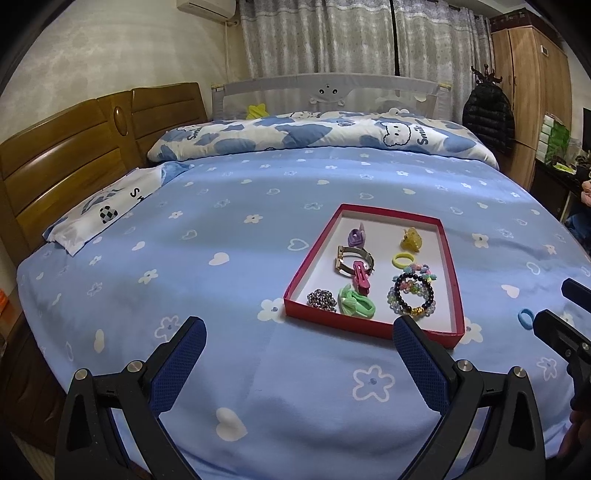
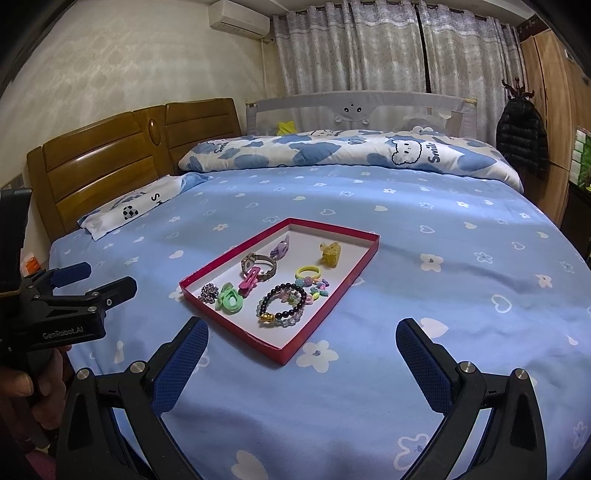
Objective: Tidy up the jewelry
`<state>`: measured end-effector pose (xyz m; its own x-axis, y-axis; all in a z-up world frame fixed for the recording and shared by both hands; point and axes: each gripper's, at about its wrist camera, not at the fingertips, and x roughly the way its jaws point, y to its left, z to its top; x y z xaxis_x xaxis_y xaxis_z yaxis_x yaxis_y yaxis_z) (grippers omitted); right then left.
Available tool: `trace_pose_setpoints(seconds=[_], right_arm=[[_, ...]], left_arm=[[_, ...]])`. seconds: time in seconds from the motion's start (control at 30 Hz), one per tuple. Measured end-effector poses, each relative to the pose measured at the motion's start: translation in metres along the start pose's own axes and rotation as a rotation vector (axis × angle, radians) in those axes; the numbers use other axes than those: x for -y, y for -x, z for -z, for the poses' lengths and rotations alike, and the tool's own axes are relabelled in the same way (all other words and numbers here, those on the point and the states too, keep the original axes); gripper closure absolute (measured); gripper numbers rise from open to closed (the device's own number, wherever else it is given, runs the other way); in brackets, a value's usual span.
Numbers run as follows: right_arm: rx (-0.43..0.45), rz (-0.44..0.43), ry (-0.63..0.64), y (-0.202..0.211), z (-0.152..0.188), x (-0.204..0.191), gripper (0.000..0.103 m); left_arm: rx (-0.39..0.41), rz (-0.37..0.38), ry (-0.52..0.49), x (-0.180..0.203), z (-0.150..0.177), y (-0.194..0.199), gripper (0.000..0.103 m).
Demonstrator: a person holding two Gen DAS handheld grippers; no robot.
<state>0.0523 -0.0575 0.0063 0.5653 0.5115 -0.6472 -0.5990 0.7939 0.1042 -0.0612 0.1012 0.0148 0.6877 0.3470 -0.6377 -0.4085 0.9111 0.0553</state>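
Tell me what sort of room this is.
A bedroom, most likely in a home: a bed with a wooden headboard, a curtained window and a wardrobe.

Bedroom, dim indoor light. Bed (image 1: 258, 229) under blue flower-print sheet, wooden headboard (image 1: 74, 155) at left. Grey curtains (image 1: 332, 37) drawn behind, air conditioner (image 2: 239, 14) high on cream wall (image 2: 110, 66). Wooden wardrobe (image 1: 532, 74) right, black jacket (image 1: 487, 118) hanging beside it

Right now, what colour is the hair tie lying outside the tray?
Blue. The hair tie shows only in the left wrist view, right of the tray.
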Motion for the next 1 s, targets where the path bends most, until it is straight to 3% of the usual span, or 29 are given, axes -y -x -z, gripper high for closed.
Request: trace_pose_setpoints(seconds=[1.0], right_arm=[[-0.003,-0.008,0.0,-0.0027,0.0007,-0.0057,0.001]], left_arm=[[0.0,-0.005,0.006,-0.0028,0.0008,-0.0002,0.001]])
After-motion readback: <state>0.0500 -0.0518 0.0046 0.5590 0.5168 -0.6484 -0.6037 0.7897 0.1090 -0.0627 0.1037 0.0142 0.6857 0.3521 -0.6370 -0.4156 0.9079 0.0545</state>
